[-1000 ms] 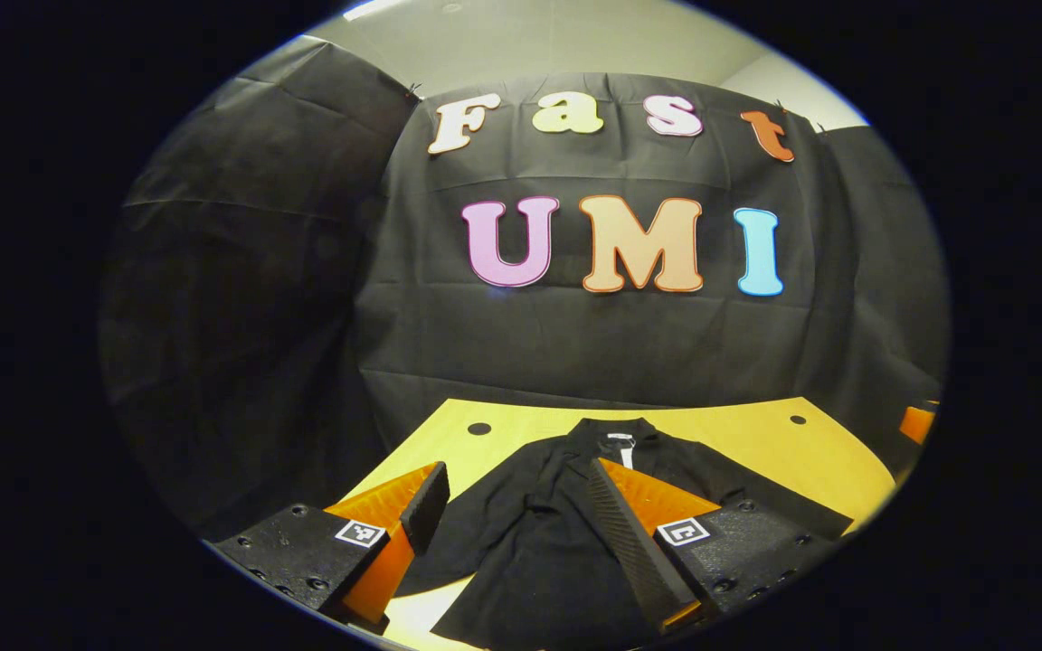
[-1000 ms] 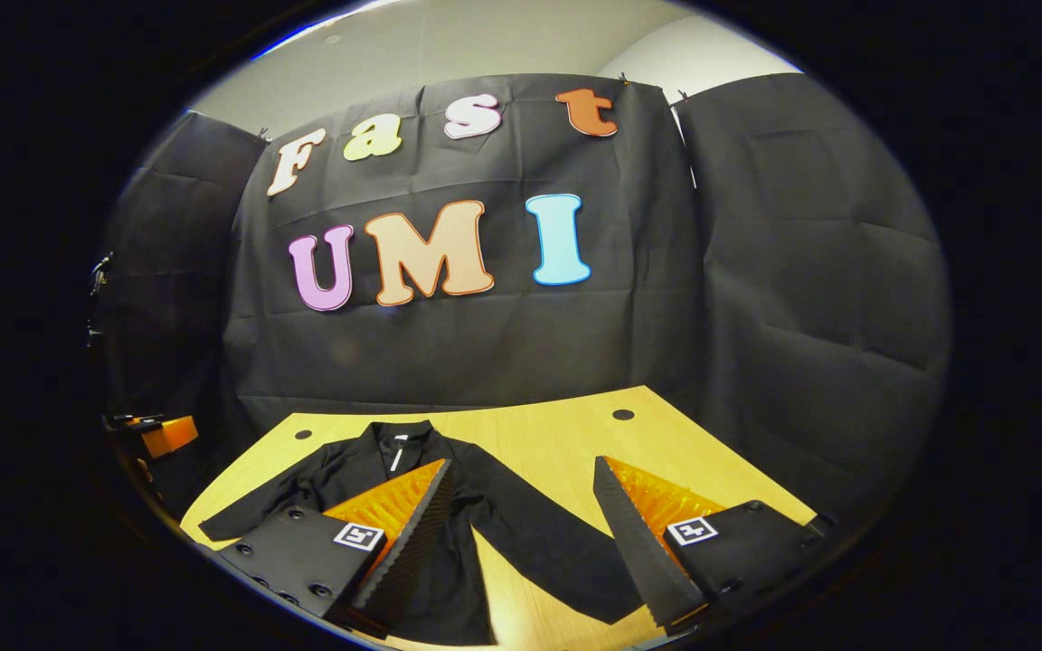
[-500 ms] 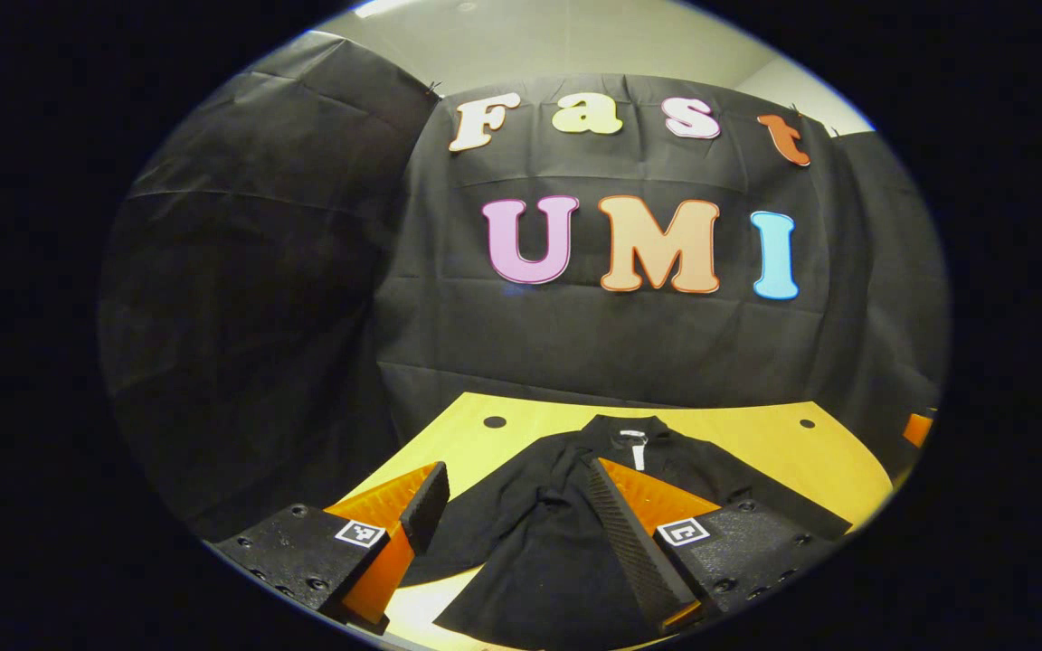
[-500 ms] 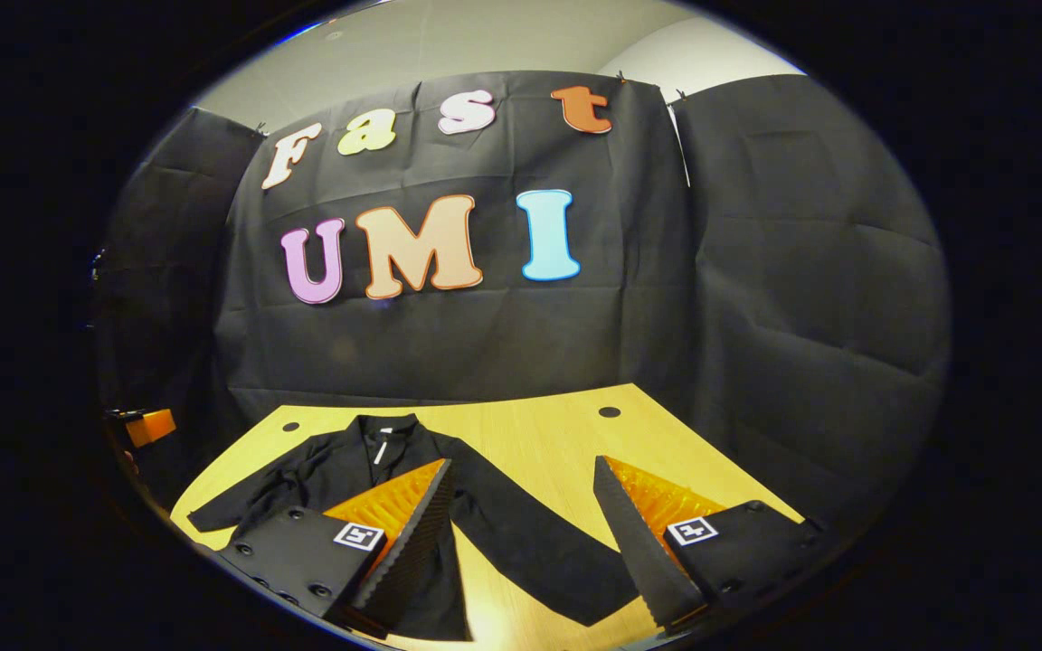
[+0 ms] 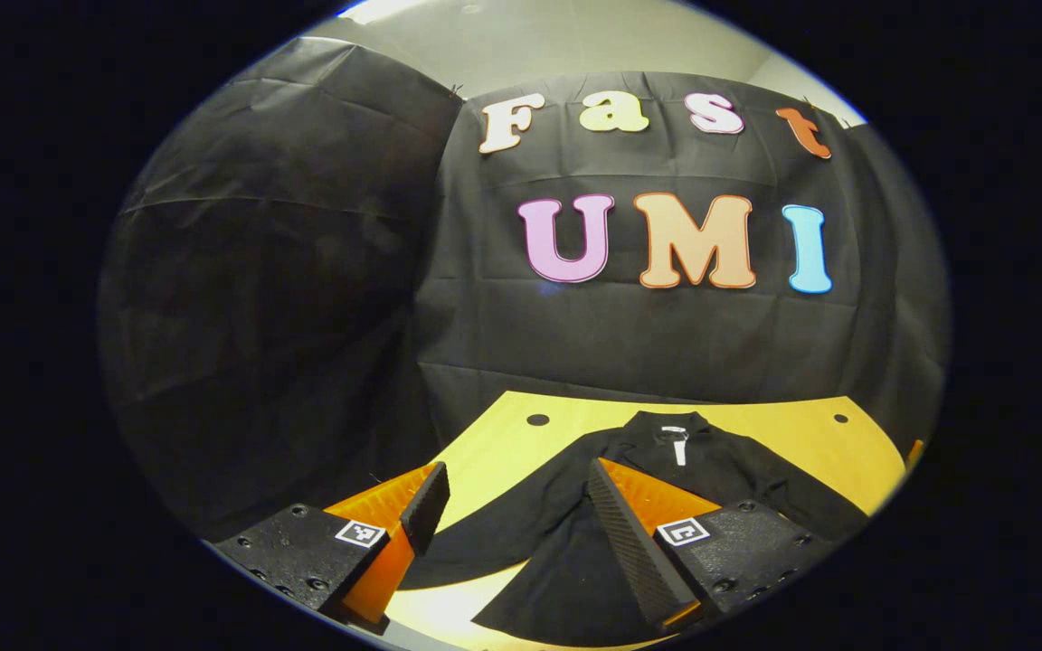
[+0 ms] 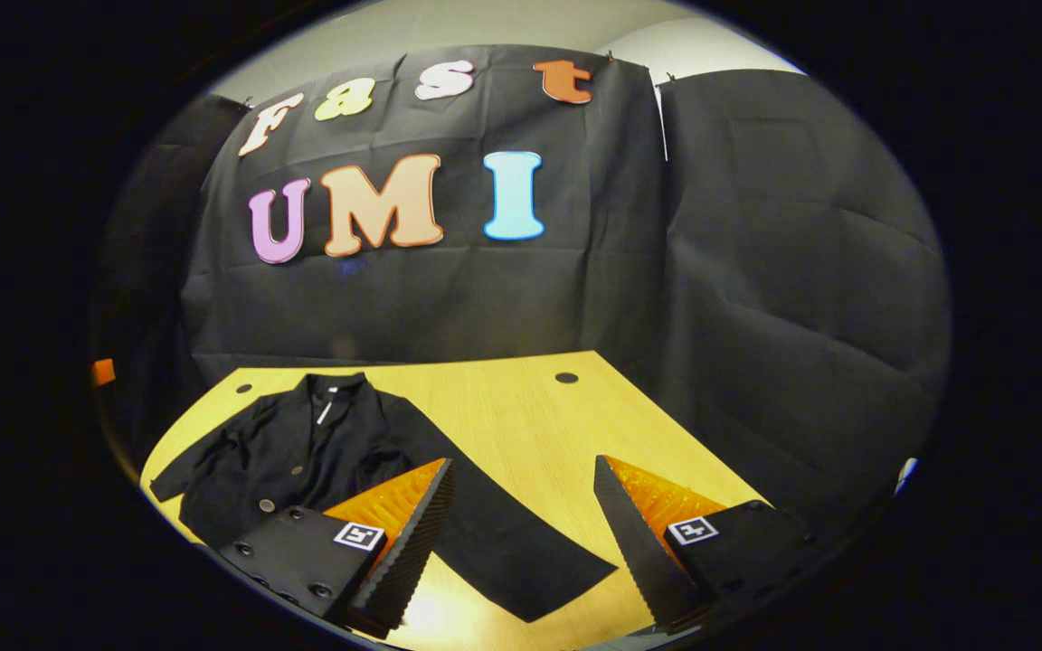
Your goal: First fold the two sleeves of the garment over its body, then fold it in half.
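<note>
Both hand-held grippers [image 5: 512,520] [image 6: 521,515] gape wide — empty, above black garment [image 6: 322,452].

Black cloth walls [image 5: 286,271], wood table [image 6: 521,425], pale ceiling [image 5: 557,36].

Left gripper [image 5: 512,515] is held above the surface below, jaws spread wide with a clear gap between the two fingers; nothing is clamped. Its wedge-shaped fingers [image 5: 629,542] are angled forward and slightly down, ribbed inner faces turned toward each other. Right gripper [image 6: 521,515] is held likewise, jaws parted wide, nothing gripped, fingers [image 6: 408,542] pointed forward and down. A square printed marker is carried on each finger base.
</note>
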The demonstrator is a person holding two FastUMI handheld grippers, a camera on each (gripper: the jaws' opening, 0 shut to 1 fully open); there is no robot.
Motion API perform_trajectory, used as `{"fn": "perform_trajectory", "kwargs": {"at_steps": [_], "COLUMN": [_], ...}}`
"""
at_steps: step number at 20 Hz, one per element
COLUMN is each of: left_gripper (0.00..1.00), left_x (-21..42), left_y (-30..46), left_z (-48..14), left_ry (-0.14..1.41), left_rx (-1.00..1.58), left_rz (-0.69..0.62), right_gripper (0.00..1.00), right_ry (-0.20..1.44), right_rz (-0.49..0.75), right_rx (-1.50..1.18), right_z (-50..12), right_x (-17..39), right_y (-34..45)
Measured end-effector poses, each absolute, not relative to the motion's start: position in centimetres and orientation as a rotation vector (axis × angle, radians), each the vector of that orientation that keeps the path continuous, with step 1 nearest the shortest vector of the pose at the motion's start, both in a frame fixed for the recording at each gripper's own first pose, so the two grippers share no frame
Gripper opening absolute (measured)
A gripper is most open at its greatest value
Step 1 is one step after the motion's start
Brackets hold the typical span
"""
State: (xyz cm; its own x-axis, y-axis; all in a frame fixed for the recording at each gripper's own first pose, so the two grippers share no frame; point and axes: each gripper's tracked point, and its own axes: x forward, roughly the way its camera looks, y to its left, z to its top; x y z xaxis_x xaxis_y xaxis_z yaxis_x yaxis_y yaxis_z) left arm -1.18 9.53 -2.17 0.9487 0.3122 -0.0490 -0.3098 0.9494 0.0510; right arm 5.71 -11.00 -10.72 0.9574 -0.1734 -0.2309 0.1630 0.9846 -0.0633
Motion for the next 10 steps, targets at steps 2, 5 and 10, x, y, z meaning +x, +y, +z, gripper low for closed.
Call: {"fn": "perform_trajectory", "kwargs": {"at_steps": [2, 5, 10], "left_gripper": [0.93, 0.94, 0.93], "left_x": [-1.3, -1.5, -1.7], "left_y": [10.3, 10.4, 10.1], "left_z": [-2.0, -2.3, -3.2], "left_ry": [0.057, 0.064, 0.095], "left_rx": [0.055, 0.050, 0.045], "left_rz": [0.336, 0.343, 0.350], "right_gripper": [0.98, 0.98, 0.98], "right_ry": [0.284, 0.358, 0.483], "right_rz": [-0.178, -0.187, -0.165], "right_rx": [-0.055, -0.082, -0.113], "right_z": [-13.0, -16.1, -20.9], "right_x": [6.4, 6.9, 6.7], "right_y": [-11.8, -12.5, -13.4]}}
